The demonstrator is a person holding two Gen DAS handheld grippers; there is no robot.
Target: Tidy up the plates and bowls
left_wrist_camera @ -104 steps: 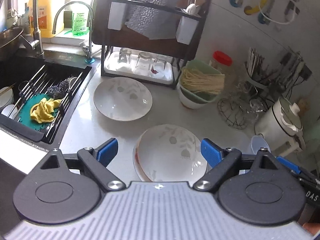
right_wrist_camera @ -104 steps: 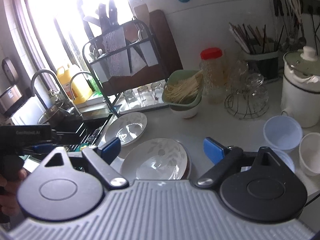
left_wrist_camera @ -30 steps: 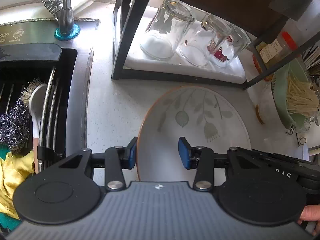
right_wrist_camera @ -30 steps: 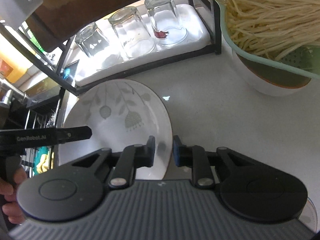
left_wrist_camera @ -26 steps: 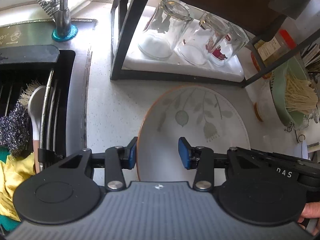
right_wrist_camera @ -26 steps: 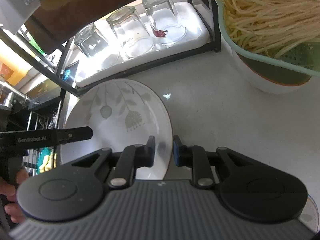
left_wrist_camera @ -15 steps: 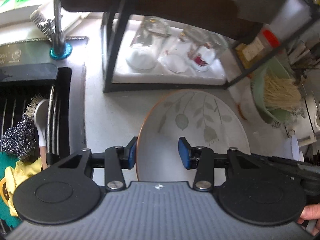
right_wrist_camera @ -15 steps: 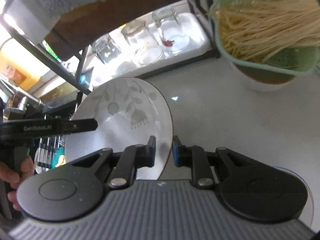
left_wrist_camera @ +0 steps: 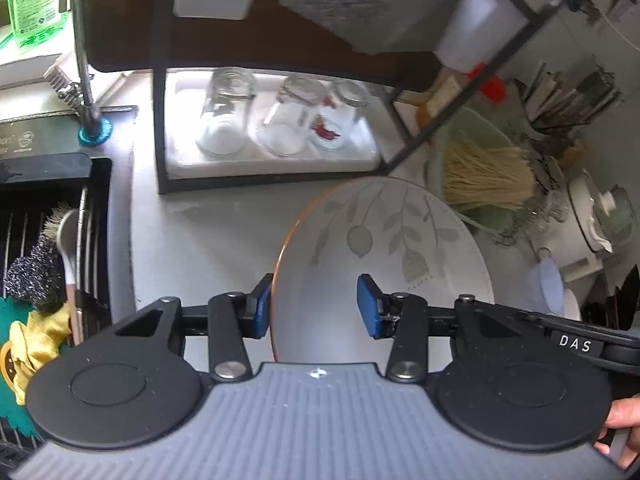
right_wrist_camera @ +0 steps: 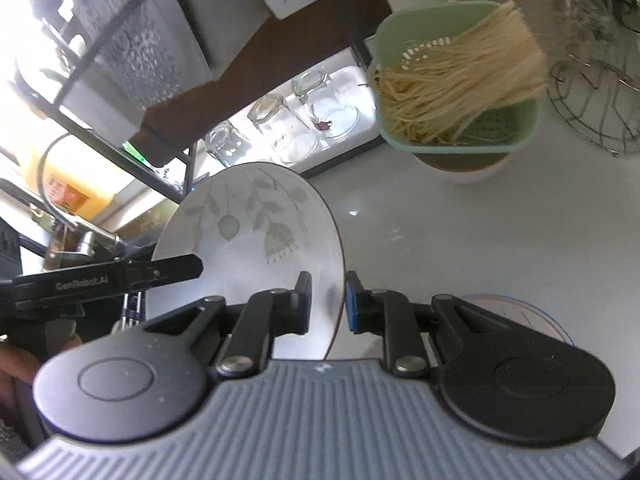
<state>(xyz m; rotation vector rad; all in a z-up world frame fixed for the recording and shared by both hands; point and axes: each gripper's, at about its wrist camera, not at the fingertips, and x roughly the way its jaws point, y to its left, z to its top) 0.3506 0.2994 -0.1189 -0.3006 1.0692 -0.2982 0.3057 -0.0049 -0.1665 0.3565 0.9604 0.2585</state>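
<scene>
Kitchen counter by a sink, lit hard from the window side

A pale countertop (left_wrist_camera: 208,236) runs ahead of the fingers; beyond it stands a black metal rack (left_wrist_camera: 160,128) with three upturned glasses (left_wrist_camera: 280,120) on a white tray; left of the fingers a dark sink (left_wrist_camera: 48,208) holds a scourer and yellow cloth, with a chrome tap (left_wrist_camera: 82,60) behind it; ahead and right sit a green colander of noodles (right_wrist_camera: 456,92) and a wire basket (right_wrist_camera: 592,92); strong daylight washes out the far left.
</scene>
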